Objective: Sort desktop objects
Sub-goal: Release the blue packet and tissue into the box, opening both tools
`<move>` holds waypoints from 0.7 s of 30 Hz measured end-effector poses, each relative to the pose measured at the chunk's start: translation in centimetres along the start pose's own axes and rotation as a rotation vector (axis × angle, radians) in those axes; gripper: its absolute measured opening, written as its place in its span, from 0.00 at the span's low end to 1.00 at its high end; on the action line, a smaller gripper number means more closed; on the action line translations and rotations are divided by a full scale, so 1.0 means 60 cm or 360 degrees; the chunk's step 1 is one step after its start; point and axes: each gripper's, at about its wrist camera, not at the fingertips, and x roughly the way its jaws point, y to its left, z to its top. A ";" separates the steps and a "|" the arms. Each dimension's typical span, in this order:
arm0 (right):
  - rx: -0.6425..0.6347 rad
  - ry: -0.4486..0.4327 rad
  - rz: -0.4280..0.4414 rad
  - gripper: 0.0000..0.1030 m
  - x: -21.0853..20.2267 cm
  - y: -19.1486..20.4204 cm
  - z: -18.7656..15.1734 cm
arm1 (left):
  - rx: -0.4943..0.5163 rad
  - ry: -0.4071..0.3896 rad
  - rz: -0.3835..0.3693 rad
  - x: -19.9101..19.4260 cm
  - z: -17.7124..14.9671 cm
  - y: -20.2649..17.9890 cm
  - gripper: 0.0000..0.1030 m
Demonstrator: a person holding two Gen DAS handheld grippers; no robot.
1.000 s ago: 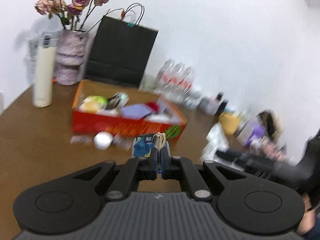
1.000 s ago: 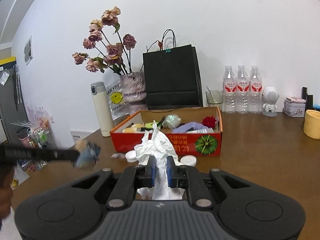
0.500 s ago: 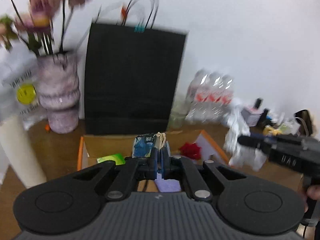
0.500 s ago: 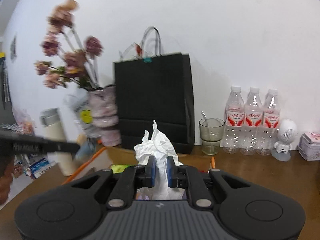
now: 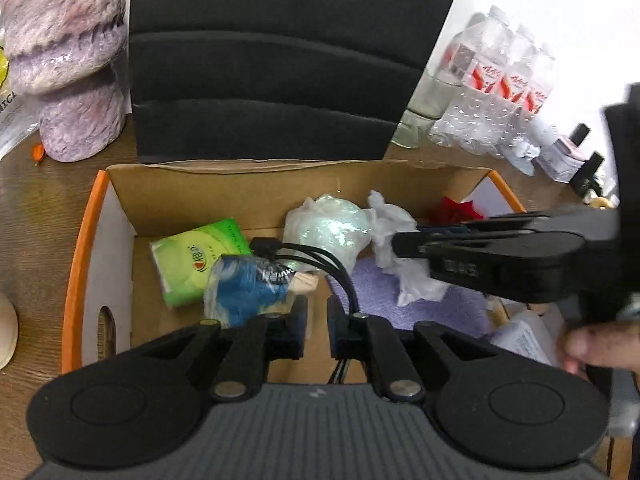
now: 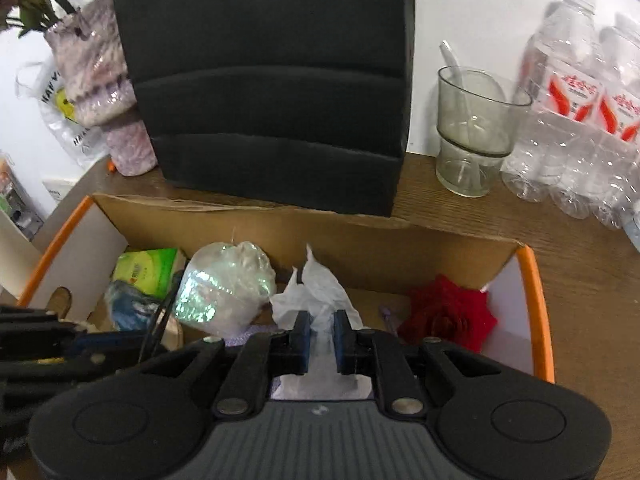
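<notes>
Both grippers hover over the orange-rimmed cardboard box (image 5: 76,272). My left gripper (image 5: 318,320) has its jaws opening with nothing between them. The blue packet (image 5: 244,292) lies just off its left finger, inside the box beside a green tissue pack (image 5: 192,260). My right gripper (image 6: 320,336) is shut on a crumpled white tissue (image 6: 316,288) and holds it over the purple cloth (image 5: 420,304) in the box. In the left wrist view, the right gripper (image 5: 400,242) reaches in from the right with the tissue (image 5: 394,220).
The box also holds a shiny wrapped bundle (image 5: 328,228), a black cable (image 5: 320,256) and a red rose (image 6: 448,316). Behind it stand a black paper bag (image 5: 260,60), a purple vase (image 5: 68,60), a glass cup (image 6: 476,132) and water bottles (image 6: 580,112).
Both grippers swept in over the box and tipped downward. The blue packet has come out of the left jaws, which have parted. The right still holds the tissue.
</notes>
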 end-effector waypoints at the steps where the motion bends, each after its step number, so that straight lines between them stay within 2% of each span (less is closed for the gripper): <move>1: -0.0022 0.0007 -0.0009 0.12 0.003 0.001 0.000 | -0.0013 -0.0009 -0.0008 -0.007 0.001 0.002 0.12; 3: -0.0063 0.0007 0.0001 0.15 0.003 0.007 -0.002 | -0.0048 -0.0032 -0.0010 -0.023 0.006 0.009 0.27; 5: -0.0059 0.0030 0.0024 0.15 0.000 0.004 0.003 | -0.0075 -0.0052 0.0006 -0.042 0.011 0.014 0.37; 7: 0.0033 0.0069 0.0044 0.18 -0.022 0.000 0.011 | -0.0088 -0.0085 0.0045 -0.067 0.015 0.014 0.45; 9: 0.0078 0.0034 0.0083 0.30 -0.061 -0.002 0.014 | -0.0068 -0.0122 0.0104 -0.092 0.021 0.005 0.59; 10: 0.0079 0.0027 0.0084 0.34 -0.079 0.000 0.016 | -0.0041 -0.0135 0.0133 -0.107 0.022 0.001 0.62; 11: 0.0077 0.0019 0.0067 0.40 -0.101 0.005 0.016 | -0.0012 -0.0137 0.0171 -0.119 0.022 -0.005 0.69; 13: 0.0069 0.0005 0.0036 0.41 -0.138 0.011 0.014 | 0.0062 -0.0142 0.0295 -0.141 0.016 -0.024 0.74; 14: 0.0076 -0.0004 0.0028 0.43 -0.160 0.014 0.010 | 0.0089 -0.0138 0.0341 -0.147 0.013 -0.031 0.80; 16: 0.0091 -0.0010 0.0013 0.50 -0.191 0.014 0.003 | 0.0099 -0.0129 0.0420 -0.166 0.003 -0.042 0.87; 18: 0.0094 -0.0014 -0.0025 0.56 -0.221 0.012 -0.008 | 0.0068 -0.0125 0.0457 -0.189 -0.010 -0.043 0.93; 20: 0.0102 -0.0021 -0.0075 0.58 -0.250 0.007 -0.020 | 0.0030 -0.0124 0.0482 -0.206 -0.019 -0.042 0.96; 21: 0.0107 -0.0031 -0.0089 0.62 -0.259 0.002 -0.027 | 0.0012 -0.0126 0.0495 -0.216 -0.024 -0.042 0.96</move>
